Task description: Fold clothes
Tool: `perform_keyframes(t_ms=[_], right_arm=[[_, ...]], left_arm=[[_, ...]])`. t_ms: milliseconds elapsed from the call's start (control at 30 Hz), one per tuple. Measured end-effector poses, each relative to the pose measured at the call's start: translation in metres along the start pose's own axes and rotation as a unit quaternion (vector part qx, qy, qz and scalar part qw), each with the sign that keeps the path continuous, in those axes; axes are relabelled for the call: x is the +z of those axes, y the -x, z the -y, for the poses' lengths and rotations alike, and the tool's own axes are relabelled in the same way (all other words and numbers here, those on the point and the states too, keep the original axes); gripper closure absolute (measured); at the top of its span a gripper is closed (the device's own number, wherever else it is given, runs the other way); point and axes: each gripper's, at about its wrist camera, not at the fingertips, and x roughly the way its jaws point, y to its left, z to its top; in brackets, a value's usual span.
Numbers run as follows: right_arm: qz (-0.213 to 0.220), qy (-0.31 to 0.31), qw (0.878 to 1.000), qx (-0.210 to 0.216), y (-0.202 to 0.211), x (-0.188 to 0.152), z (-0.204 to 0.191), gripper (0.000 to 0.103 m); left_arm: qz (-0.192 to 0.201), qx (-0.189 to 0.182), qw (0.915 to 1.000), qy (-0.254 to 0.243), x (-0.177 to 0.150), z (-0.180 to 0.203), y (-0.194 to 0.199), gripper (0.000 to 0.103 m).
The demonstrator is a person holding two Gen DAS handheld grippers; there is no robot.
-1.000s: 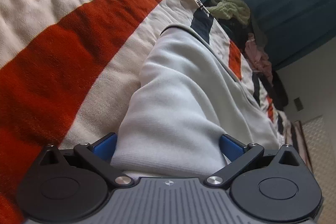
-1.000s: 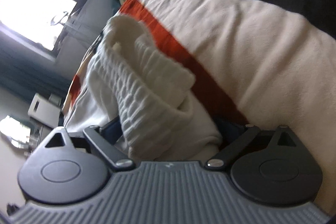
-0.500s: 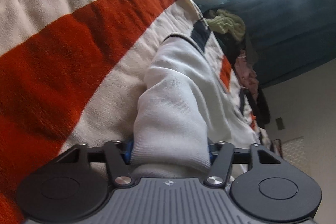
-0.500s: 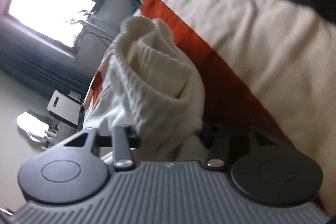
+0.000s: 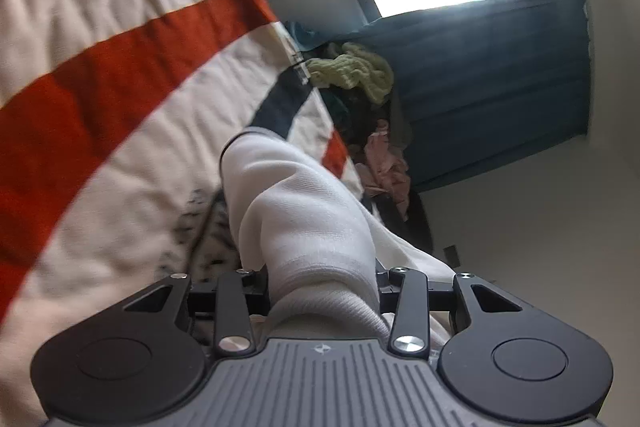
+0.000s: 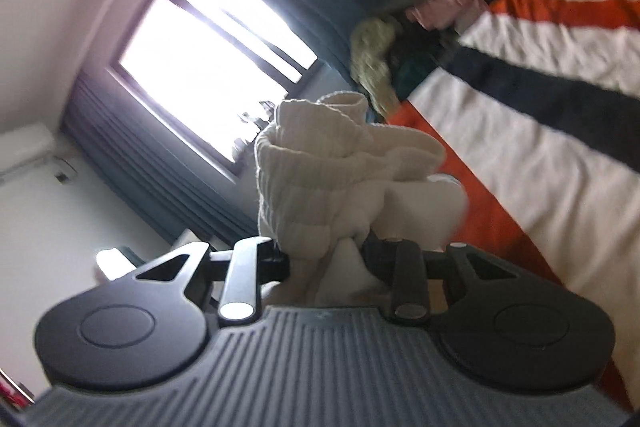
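Both grippers clamp the same white knit garment point(image 5: 304, 211), one at each end — reads as a two-point hold so the cloth can be raised clear of the striped cream, orange and navy fleece blanket point(image 5: 120, 75) and laid over itself; judged an early step of the fold.

Left gripper point(image 5: 322, 283): jaws closing, a thick bunched roll of the smooth white fabric between them and filling the gap; the rest of the garment trails forward and down onto the blanket.

Right gripper point(image 6: 326, 253): jaws closing, pinching a gathered neck of the ribbed portion point(image 6: 320, 167); the bulk of it blooms out beyond the fingertips, held up against the bright window point(image 6: 200, 67); frame blurred, so the exact seat on the pads is not readable.

Heap of unfolded clothes, yellow-green and pink point(image 5: 360, 75), lies at the blanket's far edge before a dark teal curtain point(image 5: 500, 87) — well apart from both grips.
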Motion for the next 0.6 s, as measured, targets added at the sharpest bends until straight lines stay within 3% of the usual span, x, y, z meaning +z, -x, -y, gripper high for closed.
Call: perform_keyframes(t_ms=[133, 300, 467, 600], right_arm=[[0.032, 0.003, 0.999, 0.025, -0.014, 0.042, 0.001, 0.070], [0.083, -0.016, 0.995, 0.045, -0.023, 0.092, 0.017, 0.070], [0.122, -0.012, 0.992, 0.038, -0.043, 0.137, 0.043, 0.070], [0.151, -0.005, 0.988, 0.017, -0.061, 0.166, 0.071, 0.070]], left_arm=[[0.005, -0.010, 0.9997, -0.020, 0.009, 0.047, -0.023, 0.061], [0.013, -0.023, 0.9971, -0.072, 0.022, 0.116, -0.080, 0.061], [0.001, -0.030, 0.9939, -0.106, 0.028, 0.162, -0.165, 0.061], [-0.011, -0.038, 0.9886, -0.145, 0.019, 0.178, -0.238, 0.061]])
